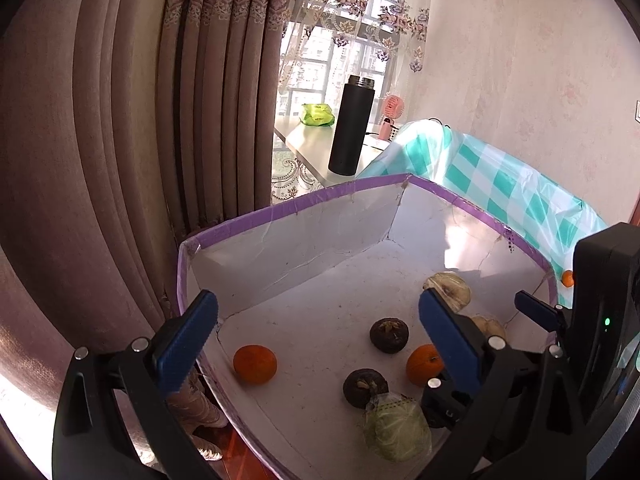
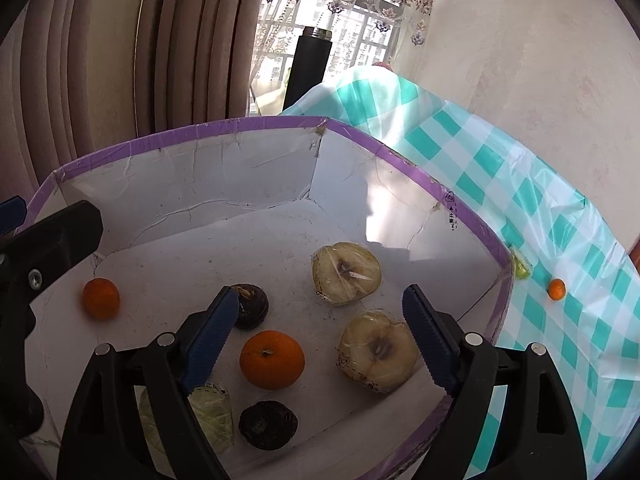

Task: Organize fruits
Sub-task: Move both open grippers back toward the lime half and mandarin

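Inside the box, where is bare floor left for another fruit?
Bare floor runs along the far walls of the box, between the lone orange and the wrapped apple half. The near side, around the central orange, is crowded.

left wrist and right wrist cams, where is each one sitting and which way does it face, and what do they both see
Left wrist: sits on the left gripper, above the box's left near corner, facing the window; its open blue fingers and the right gripper show.
Right wrist: sits on the right gripper, over the box's near right part, facing the same way; its open fingers and part of the left gripper show.
Shared: the white box, its fruit including the orange, the black bottle and the checked cloth.
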Tool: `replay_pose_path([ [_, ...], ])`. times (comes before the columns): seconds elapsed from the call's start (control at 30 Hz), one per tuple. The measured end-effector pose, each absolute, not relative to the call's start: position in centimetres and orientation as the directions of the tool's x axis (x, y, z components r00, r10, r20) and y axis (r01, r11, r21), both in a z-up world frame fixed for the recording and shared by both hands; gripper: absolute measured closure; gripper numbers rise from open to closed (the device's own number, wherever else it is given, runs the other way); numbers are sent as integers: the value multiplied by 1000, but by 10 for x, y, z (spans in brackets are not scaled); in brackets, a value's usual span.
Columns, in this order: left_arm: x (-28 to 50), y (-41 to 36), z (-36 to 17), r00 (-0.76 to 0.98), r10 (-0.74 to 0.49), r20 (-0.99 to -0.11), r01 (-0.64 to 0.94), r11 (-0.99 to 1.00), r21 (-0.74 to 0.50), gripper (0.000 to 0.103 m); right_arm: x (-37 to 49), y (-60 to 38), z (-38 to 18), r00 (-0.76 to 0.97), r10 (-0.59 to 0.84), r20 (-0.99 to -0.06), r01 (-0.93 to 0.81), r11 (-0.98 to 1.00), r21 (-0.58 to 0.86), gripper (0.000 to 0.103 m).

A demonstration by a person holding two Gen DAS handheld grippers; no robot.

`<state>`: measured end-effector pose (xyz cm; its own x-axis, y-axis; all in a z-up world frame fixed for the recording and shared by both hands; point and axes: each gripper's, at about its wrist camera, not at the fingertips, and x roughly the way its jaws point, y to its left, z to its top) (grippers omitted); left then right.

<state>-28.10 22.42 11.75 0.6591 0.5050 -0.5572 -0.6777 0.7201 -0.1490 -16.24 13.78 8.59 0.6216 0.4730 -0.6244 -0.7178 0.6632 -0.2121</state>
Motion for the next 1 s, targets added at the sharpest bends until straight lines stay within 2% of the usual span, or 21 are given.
replay_pose_path([
  [0.13,-287,210,127,704,514,-489,-652,741,-159,2,-163,124,93,614,543,-573,-725,675,-137,18],
  [0.37,-299,166,151,807,510,-299,-572,801,-179,2,-153,71,118,672,609,-421,-673,739,-4,15],
  [0.5,-294,138,157,858,444,-258,-493,852,-174,2,-133,27,127,721,590,-363,-598,795,104,15],
  [0.63,-276,100,155,893,374,-251,-411,905,-111,2,-108,-14,121,766,520,-378,-507,850,143,15],
  [1.0,-216,-23,113,928,78,-364,-31,991,132,2,-32,-127,62,784,298,-544,-206,953,224,14],
])
